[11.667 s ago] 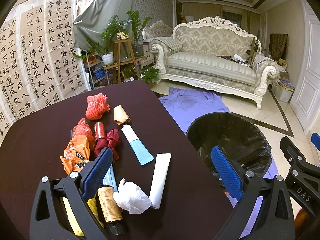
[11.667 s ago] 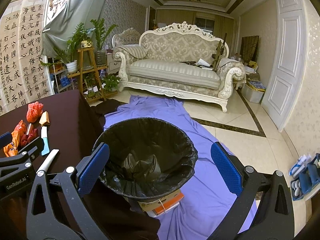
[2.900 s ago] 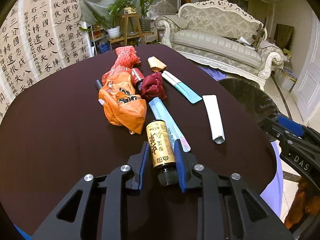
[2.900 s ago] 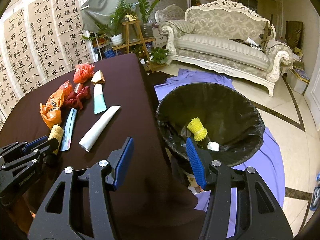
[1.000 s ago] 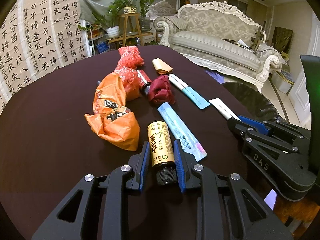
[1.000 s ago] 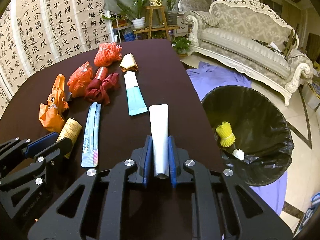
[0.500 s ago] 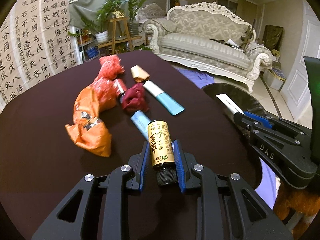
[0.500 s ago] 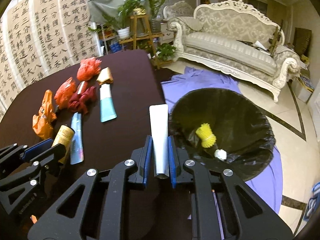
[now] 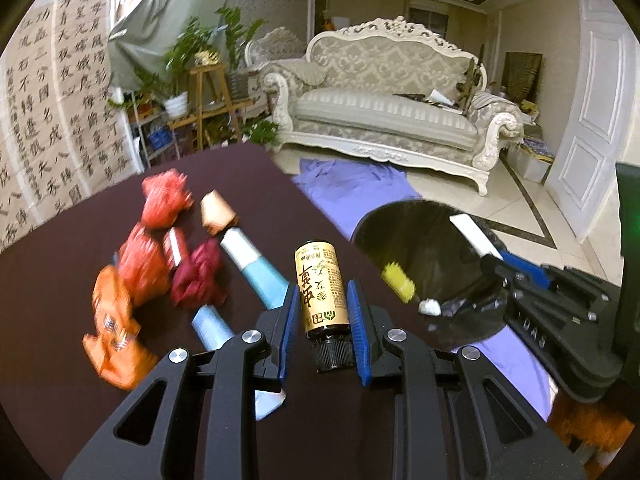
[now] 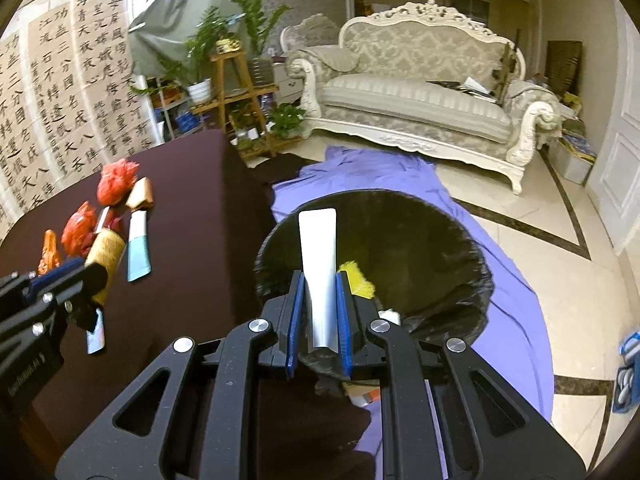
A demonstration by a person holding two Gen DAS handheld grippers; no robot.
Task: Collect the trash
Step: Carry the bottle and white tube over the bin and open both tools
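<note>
My left gripper (image 9: 322, 294) is shut on a small gold-labelled bottle (image 9: 321, 288) with a black cap, held above the dark table (image 9: 60, 280) near its right edge. My right gripper (image 10: 320, 290) is shut on a flat white tube (image 10: 319, 264) and holds it over the black-lined trash bin (image 10: 420, 240). The bin also shows in the left wrist view (image 9: 440, 248), with a yellow item (image 9: 398, 280) and a small white item (image 9: 430, 307) inside. The white tube (image 9: 474, 236) shows there too.
On the table lie an orange bag (image 9: 112, 312), red wrappers (image 9: 160, 196), a dark red wrapper (image 9: 198, 274), a tan packet (image 9: 218, 208), a white-and-blue tube (image 9: 256, 268) and a light blue packet (image 9: 212, 326). A purple cloth (image 10: 400, 172) lies under the bin. A sofa (image 10: 420, 96) stands behind.
Both grippers have moved right with their loads. The white tube now hangs over the bin's opening, and the bottle has come closer to the table's right edge.
</note>
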